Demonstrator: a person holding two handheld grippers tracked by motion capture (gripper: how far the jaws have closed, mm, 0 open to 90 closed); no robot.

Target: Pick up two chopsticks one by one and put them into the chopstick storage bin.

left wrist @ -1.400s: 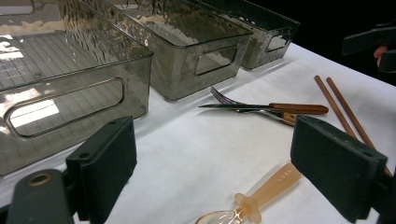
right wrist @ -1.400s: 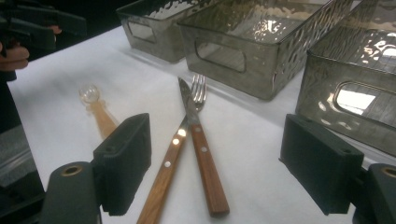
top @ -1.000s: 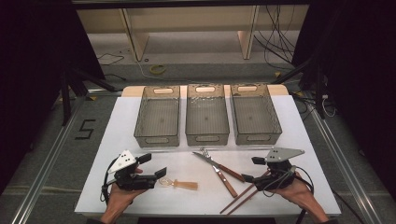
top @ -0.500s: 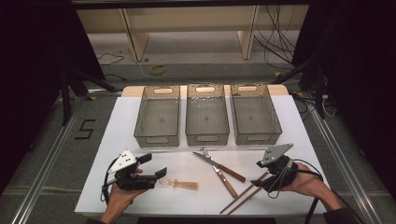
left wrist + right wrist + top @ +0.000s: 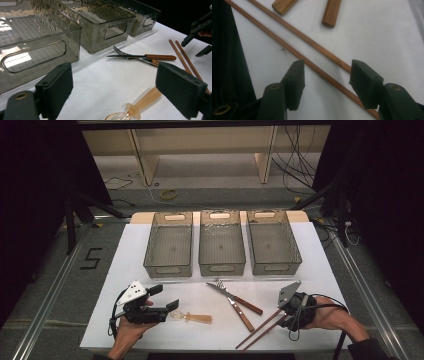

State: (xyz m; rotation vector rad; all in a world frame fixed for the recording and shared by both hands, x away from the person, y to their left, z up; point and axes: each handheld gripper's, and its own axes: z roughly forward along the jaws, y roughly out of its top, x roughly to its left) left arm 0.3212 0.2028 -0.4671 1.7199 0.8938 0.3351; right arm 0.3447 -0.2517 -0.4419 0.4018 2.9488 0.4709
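- Over the white table [image 5: 130, 270], high view: right gripper [image 5: 283, 316] hangs just above the upper ends of two brown wooden chopsticks [image 5: 260, 331]; left gripper [image 5: 167, 306] rests beside a translucent amber plastic spoon [image 5: 192, 318].
- Left gripper view: jaws wide apart, holding nothing; spoon [image 5: 140, 105] lies between them on the table.
- Right gripper view: jaws parted, straddling both chopsticks [image 5: 317, 67], not clamping them.
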